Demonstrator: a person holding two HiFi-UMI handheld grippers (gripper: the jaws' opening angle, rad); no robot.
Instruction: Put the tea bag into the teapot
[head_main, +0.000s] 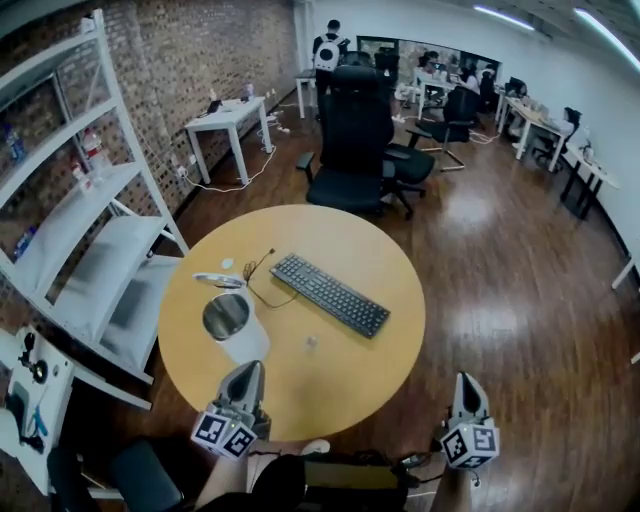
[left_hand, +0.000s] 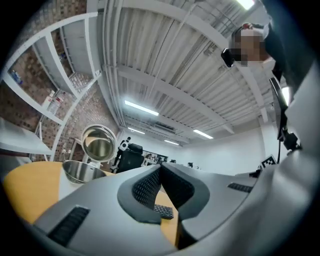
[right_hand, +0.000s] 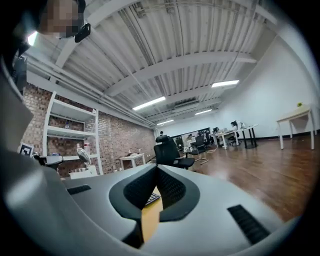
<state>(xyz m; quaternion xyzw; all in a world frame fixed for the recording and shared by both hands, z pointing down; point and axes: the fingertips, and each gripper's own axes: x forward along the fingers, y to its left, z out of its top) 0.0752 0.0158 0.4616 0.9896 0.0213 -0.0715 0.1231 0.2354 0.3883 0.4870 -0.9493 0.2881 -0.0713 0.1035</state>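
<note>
Pale and very small, the tea bag (head_main: 311, 342) is lying flat on the round yellow surface (head_main: 345, 395). It is sitting between the teapot (head_main: 232, 330) and the near end of the keyboard (head_main: 330, 294), touching neither. It is too small here to be sure of its shape, so I am taking it for the tea bag from where it is lying.

The white teapot is standing upright just to its left. Its hinged lid (head_main: 218, 281) is tipped back, and its steel-lined mouth is showing wide open. Nothing needs clearing first, and the step in hand looks like the pick itself.

The left hand-held gripper (head_main: 243, 378) is hovering at the near edge of the surface, just beside the teapot. Its jaws are pressed together with nothing between them. The right hand-held gripper (head_main: 465, 385) is hanging off the surface's edge, over the floor. It is likewise closed tight and carrying nothing.

To do this well, whichever gripper is going in should be spreading its jaws before reaching the bag. It should be coming down steeply so one pad is sliding under an edge or corner. A thin, limp bag is probably going to slip from a shallow pinch. The left one is nearer, but the teapot is crowding its path, so lifting clear before swinging over the mouth is wise. Releasing low over the opening is also wise.
</note>
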